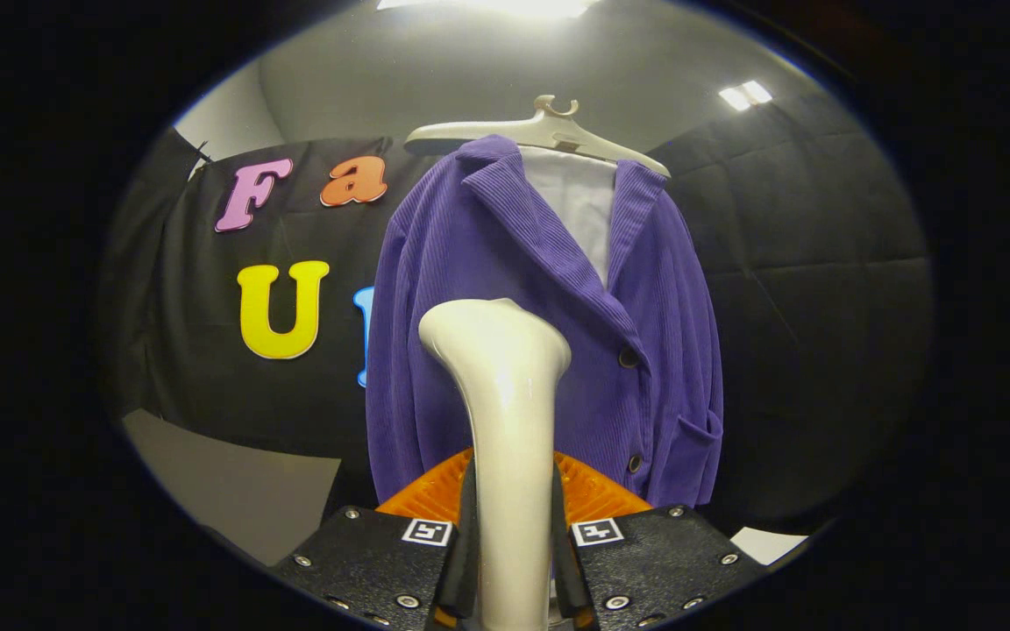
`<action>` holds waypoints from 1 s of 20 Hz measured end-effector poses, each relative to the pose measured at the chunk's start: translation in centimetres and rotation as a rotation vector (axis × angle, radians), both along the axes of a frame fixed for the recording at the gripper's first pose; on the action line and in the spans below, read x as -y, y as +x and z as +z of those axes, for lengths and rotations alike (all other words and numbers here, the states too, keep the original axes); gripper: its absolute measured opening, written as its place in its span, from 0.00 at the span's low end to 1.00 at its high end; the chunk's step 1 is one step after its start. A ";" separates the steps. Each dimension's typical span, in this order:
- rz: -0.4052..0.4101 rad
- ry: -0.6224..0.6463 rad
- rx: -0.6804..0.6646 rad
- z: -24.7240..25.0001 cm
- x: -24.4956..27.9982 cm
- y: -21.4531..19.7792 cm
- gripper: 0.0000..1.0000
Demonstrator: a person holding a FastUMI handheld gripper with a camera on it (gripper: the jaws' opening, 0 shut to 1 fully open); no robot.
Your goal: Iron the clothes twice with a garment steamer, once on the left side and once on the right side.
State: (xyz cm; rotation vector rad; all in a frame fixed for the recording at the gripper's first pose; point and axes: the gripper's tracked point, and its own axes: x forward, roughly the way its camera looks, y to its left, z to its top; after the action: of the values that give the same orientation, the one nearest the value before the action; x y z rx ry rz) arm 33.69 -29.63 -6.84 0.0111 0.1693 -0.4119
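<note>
Tool (512,561) clamped on white garment steamer (505,412) handle, both fingers pressing. Steamer head raised before purple corduroy jacket (505,289) hanging on white hanger (540,131).

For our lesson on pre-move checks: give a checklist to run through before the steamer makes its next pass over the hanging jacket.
1. Steamer gripped between both fingers of the claw: ok.
2. Steamer head raised toward the purple jacket: ok.
3. Head touching the fabric: cannot tell.
4. Jacket hung on its hanger, front facing the claw: ok.
5. Steam coming out: cannot tell.
6. Nothing between the head and the jacket: ok.
</note>
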 end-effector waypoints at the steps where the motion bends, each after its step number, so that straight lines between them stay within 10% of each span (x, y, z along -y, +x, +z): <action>1: -0.002 0.007 -0.011 -0.9 0.1 -0.5 0.35; 20: -0.010 0.109 -0.281 -17.0 -1.5 -8.3 0.36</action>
State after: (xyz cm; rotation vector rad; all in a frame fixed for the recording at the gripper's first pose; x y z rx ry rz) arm 25.36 -28.11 -23.87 0.0615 0.4693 -0.4122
